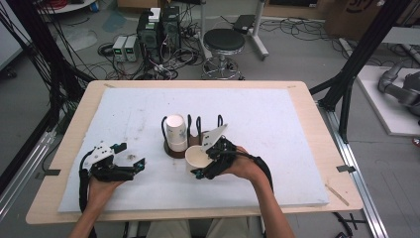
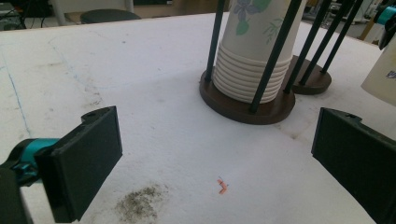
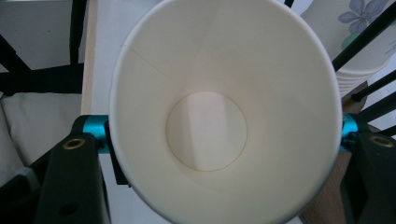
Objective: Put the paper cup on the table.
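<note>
1. White foam sheet (image 1: 277, 148) is covering the wooden table, with cables and a black stool (image 1: 224, 42) sitting on the floor beyond it.
2. The right gripper (image 1: 199, 166) is clamping a single paper cup (image 1: 197, 157) between its jaws, mouth facing its camera, just in front of the rack.
3. The left gripper (image 1: 140, 164) is resting with jaws spread wide, holding nothing, left of the wire rack (image 1: 190, 144).
4. A stack of cups (image 1: 176, 132) is standing upside down inside that rack.

the worktop (image 1: 297, 96) is covered by a white sheet (image 1: 257, 129); on it a dark cup rack (image 1: 174, 148), a dirt smudge (image 2: 140, 203) and an orange scrap (image 2: 222, 185) are seen.
</note>
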Motion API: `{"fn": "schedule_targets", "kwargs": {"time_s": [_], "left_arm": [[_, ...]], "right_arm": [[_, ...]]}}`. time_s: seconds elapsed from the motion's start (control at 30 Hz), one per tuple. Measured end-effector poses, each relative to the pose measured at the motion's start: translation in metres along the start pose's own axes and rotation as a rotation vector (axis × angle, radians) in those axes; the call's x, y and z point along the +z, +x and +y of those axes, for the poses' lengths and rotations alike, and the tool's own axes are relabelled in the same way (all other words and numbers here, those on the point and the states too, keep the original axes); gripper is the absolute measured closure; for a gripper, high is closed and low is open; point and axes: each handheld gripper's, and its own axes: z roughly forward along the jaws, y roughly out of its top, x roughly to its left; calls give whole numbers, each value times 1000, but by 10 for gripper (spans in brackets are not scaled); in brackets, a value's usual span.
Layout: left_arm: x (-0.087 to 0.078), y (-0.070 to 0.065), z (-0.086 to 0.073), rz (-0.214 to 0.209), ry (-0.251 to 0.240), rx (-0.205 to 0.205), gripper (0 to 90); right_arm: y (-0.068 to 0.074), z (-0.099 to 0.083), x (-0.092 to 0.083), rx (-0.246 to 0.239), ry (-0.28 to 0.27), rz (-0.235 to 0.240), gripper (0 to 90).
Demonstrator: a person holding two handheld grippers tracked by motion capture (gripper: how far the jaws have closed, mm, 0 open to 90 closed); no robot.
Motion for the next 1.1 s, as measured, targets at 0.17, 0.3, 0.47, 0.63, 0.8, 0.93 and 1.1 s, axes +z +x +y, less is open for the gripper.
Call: {"fn": "schedule_targets", "kwargs": {"time_s": [0.17, 0.3, 0.47, 0.63, 0.8, 0.93, 1.1], "left_arm": [[0, 0, 0, 3, -1, 0, 17], [0, 0, 0, 5, 0, 0, 18], [0, 0, 0, 5, 1, 1, 17], [0, 0, 0, 4, 0, 0, 17], [1, 0, 0, 4, 1, 1, 18], [1, 0, 0, 3, 0, 0, 18], [0, 0, 0, 4, 1, 2, 17]], "right_arm": [[1, 1, 4, -5, 18, -2, 300], [2, 1, 7, -11, 35, -4, 300], [3, 2, 11, -19, 57, -9, 300], [5, 3, 19, -31, 85, -13, 300], [6, 4, 25, -36, 106, -15, 300], [6, 5, 29, -45, 117, -8, 300], [8, 6, 36, -59, 142, -14, 300]]}}
